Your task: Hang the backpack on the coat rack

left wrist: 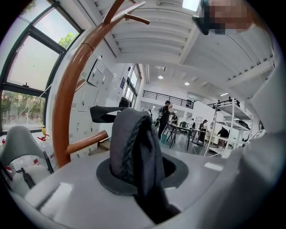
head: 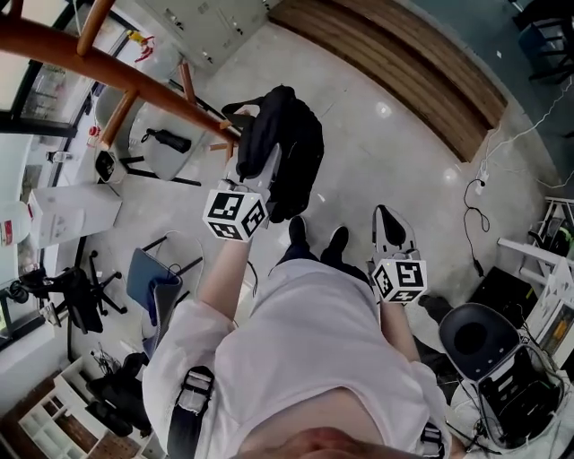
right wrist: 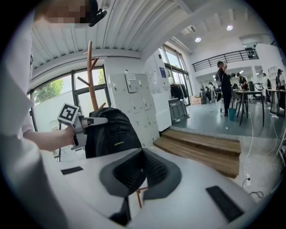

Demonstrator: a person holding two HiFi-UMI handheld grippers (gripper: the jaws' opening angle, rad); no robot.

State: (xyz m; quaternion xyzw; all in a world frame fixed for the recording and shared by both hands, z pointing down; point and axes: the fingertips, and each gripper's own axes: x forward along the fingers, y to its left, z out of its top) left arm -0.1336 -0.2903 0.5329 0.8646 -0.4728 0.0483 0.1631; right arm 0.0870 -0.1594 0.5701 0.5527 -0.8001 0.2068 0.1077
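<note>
Backpack: you have it in the air, hanging by its top loop, just beside the upper part of the wooden rack but on no peg yet. Your left hand-held gripper is clamped on that loop, with the dark webbing bunched between the jaws and the bag's whole weight under it. Your right hand-held gripper is lower and well apart from the bag; its pads meet and hold nothing.

What could go wrong from here:
- The loop is folded in the jaws, so it may give little opening to pass over a peg. If you let go before it is properly seated, the bag falls to the floor.
- The bag is heavy and can swing. A quick reach could make it knock the rack, and a slim pole like this may rock or tip.
- The webbing could creep out of the jaws under the load.
- Your free gripper could help spread the loop, but its jaws would have to part first.

No surface carries anything here, only the pale polished floor beneath your feet. Around you are a wooden step, lockers along the wall, a black chair at your right and cables trailing on the floor, which could trip you if you step sideways.
</note>
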